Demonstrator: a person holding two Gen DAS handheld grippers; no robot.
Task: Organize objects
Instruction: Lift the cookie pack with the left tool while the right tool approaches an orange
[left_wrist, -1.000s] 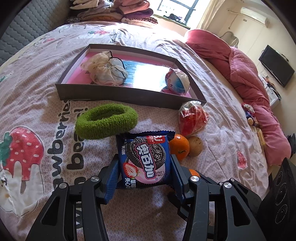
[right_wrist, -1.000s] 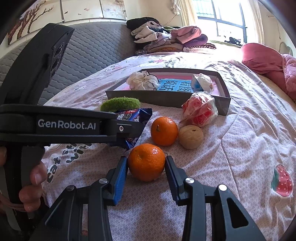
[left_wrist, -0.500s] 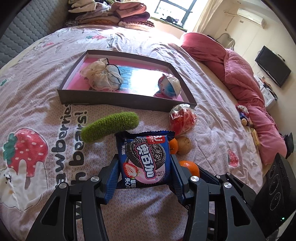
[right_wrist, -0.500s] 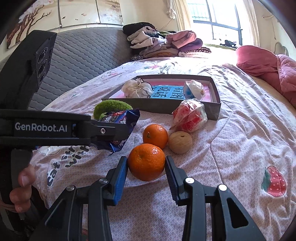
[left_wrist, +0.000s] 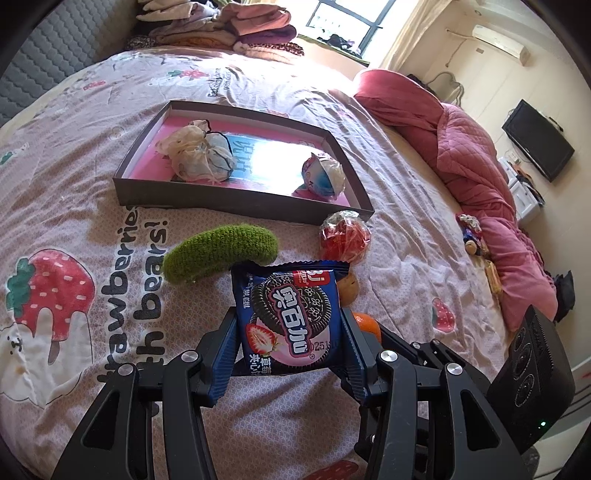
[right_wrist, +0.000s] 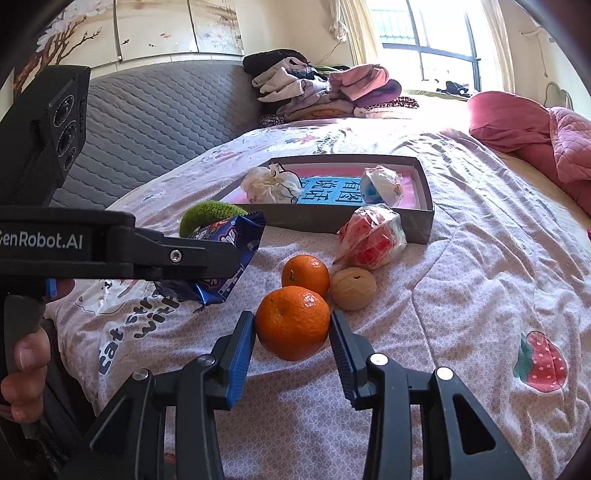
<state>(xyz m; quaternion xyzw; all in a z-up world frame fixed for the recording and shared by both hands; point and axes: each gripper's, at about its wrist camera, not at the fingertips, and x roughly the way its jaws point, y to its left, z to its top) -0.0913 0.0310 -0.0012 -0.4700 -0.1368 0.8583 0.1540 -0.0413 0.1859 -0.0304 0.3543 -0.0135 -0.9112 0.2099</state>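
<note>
Left to right. My left gripper (left_wrist: 290, 343) has its fingers clamped on the sides of the blue cookie packet (left_wrist: 291, 321), held clear of the bed (left_wrist: 74, 206), with the packet's far end toward the green knitted ring (left_wrist: 221, 254) lying below and beyond it.

Risk there: the packet is a soft pillow bag pinched at its lower half only. If I tilt it hard going over the wall of the tray (left_wrist: 240, 201), it could slide out or buckle.

The tray sits beyond, already holding a cloth bundle (left_wrist: 197, 157) and a blue-white wrapped ball (left_wrist: 323, 177); free floor shows between them.

Centre: loose second orange (right_wrist: 306, 275), walnut-like nut (right_wrist: 352, 288) and red wrapped parcel (right_wrist: 371, 236) sit close together just before the tray's near wall.

My right gripper (right_wrist: 291, 328) has its fingers closed on the front orange (right_wrist: 292, 323); I can't tell if it is off the sheet.

Risks: round fruit on flat pads may roll out if I twist. Both tools are close, and the left one crosses the right camera's view, so heading to the tray together risks a clash. A low carry could clip the loose orange or nut and send it rolling.
</note>
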